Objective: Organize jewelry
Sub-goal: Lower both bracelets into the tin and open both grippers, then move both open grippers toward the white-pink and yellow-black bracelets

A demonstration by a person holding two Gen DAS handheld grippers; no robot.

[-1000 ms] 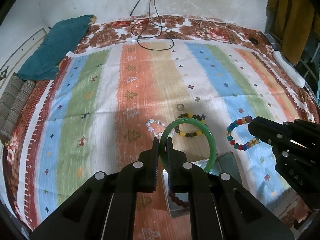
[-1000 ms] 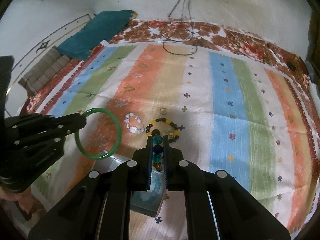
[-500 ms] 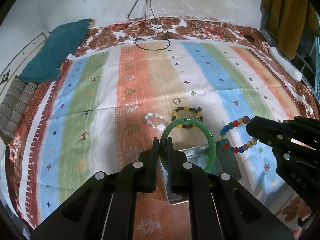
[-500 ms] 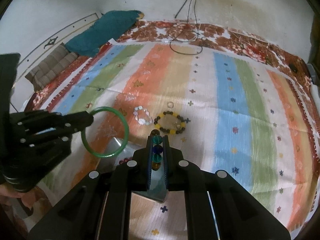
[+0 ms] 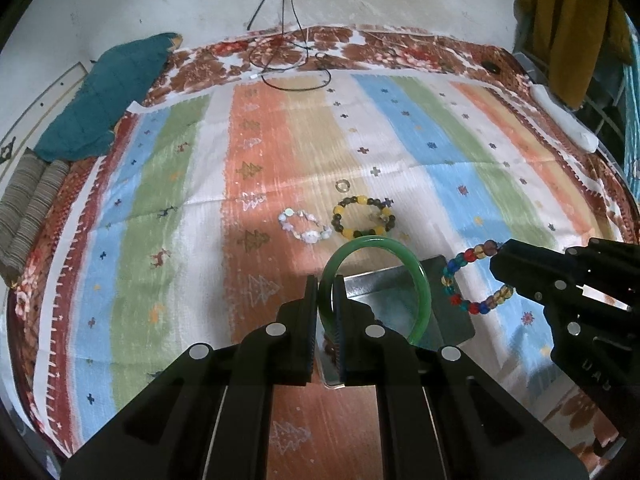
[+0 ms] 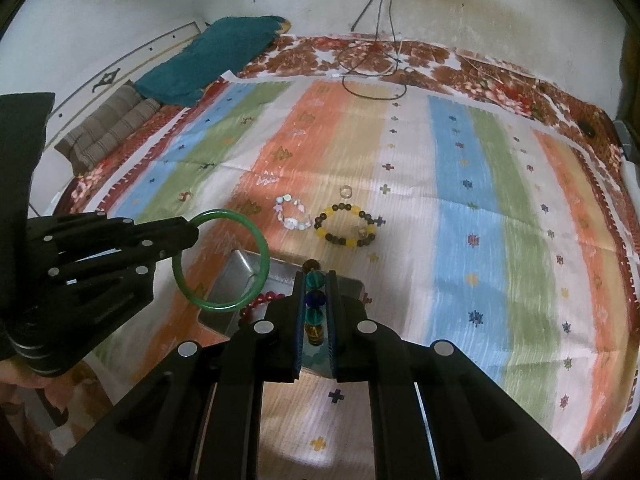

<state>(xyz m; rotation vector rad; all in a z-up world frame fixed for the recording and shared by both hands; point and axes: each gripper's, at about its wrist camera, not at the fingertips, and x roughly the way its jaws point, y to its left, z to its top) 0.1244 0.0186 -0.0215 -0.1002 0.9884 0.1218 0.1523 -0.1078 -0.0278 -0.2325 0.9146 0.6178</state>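
The left gripper [image 5: 327, 294] has its fingers clenched on a smooth, glossy green bangle [image 5: 420, 280], held upright above the metal tray [image 5: 452, 312]. The right gripper [image 6: 316, 300] has its fingers clenched on a bracelet of round glass beads [image 5: 472, 280] in teal, blue, red and amber, just beside the right edge of the tray. Inside the tray lies one strand of dark red beads [image 6: 260, 300]. Beyond the tray, on the striped cloth [image 5: 460, 168] of the bed, I count three more pieces: one pale pearly bracelet [image 5: 304, 228], one yellow and dark bead bracelet [image 5: 364, 216], and one small ring [image 5: 343, 185] further from the tray.
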